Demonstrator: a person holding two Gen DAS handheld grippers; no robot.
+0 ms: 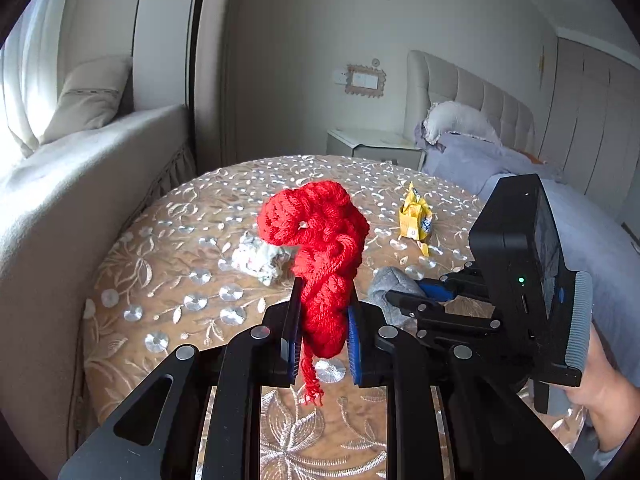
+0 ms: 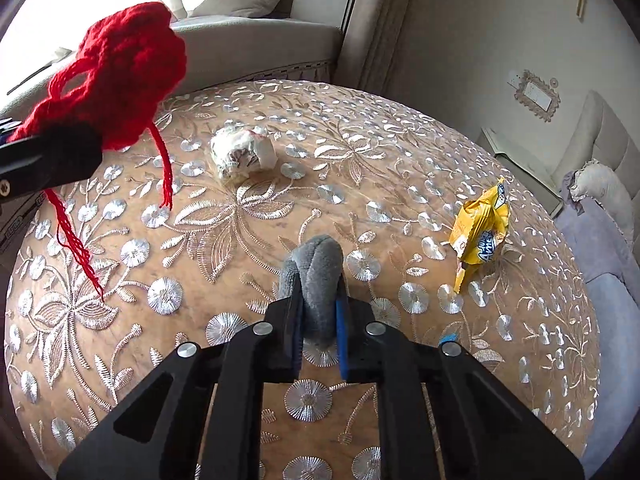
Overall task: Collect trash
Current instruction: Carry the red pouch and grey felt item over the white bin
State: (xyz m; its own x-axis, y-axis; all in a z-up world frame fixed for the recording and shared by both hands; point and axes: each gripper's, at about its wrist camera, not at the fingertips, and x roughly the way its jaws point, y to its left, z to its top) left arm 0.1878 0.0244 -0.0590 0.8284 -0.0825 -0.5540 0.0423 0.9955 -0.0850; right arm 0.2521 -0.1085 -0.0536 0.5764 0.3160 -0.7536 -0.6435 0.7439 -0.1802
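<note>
Your left gripper (image 1: 323, 328) pinches soft red yarn (image 1: 320, 240); the right gripper (image 2: 319, 316) clamps a limp grey cloth (image 2: 318, 280). Both look light (they squash), so grip mid-bundle.

The yellow snack wrapper (image 2: 482, 229), lying near the right edge of the table (image 2: 240, 240), carries blue lettering on a round emblem; it looks like "Amos" under a smaller word, but cannot be read with certainty. Nothing else bears readable text.

Bedroom — pale walls (image 1: 304, 40), tufted headboard (image 1: 472, 92), bed (image 1: 500, 164), nightstand (image 1: 372, 144); daylight from curtained window (image 1: 28, 80) — cushioned window seat (image 1: 80, 160).
</note>
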